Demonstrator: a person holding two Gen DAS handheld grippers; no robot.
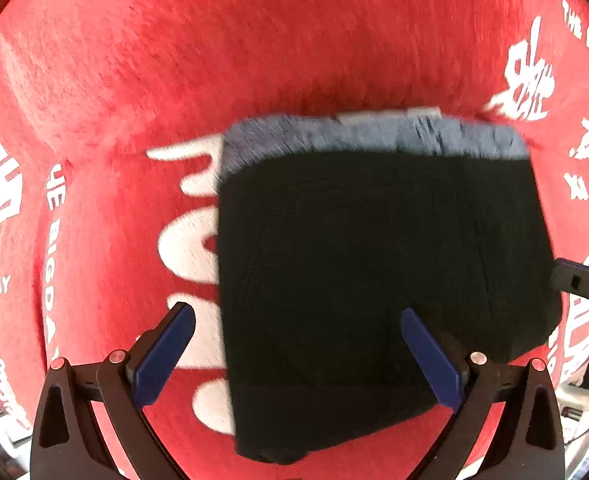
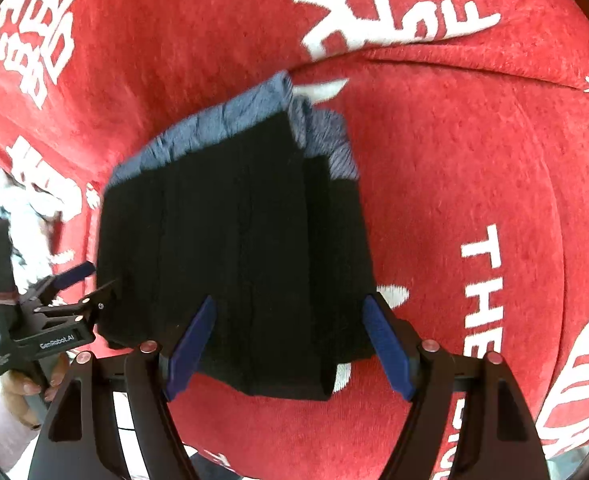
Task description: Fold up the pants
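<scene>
The left tongs point(image 1: 298, 344) stand wide open with nothing pinched: one blue pad hangs over the red cloth point(image 1: 254, 52) just left of the bundle, the other over the dark fabric itself, and whether that pad brushes it cannot be told. Between and ahead of them lie the pants point(image 1: 374, 264), already doubled into a compact, squarish black packet in the middle of the red printed cloth that covers the tabletop, with a grey-blue waistband point(image 1: 334, 136) showing as a strip along the far edge. The packet looks soft and limp, light for its bulk, with a matte knit surface that should not slip; it will sag and its layers will slide apart if lifted by one ply. The best hold is probably at a thick stacked edge or corner, pinching all layers together. In the right wrist view the packet's long axis runs roughly from the near edge away toward the waistband, leaning slightly left, with a lengthwise fold ridge right of centre. The right tongs point(image 2: 290, 340) are likewise spread open and empty, straddling the near edge of the pants point(image 2: 234, 240), pads clear of any pinch.
</scene>
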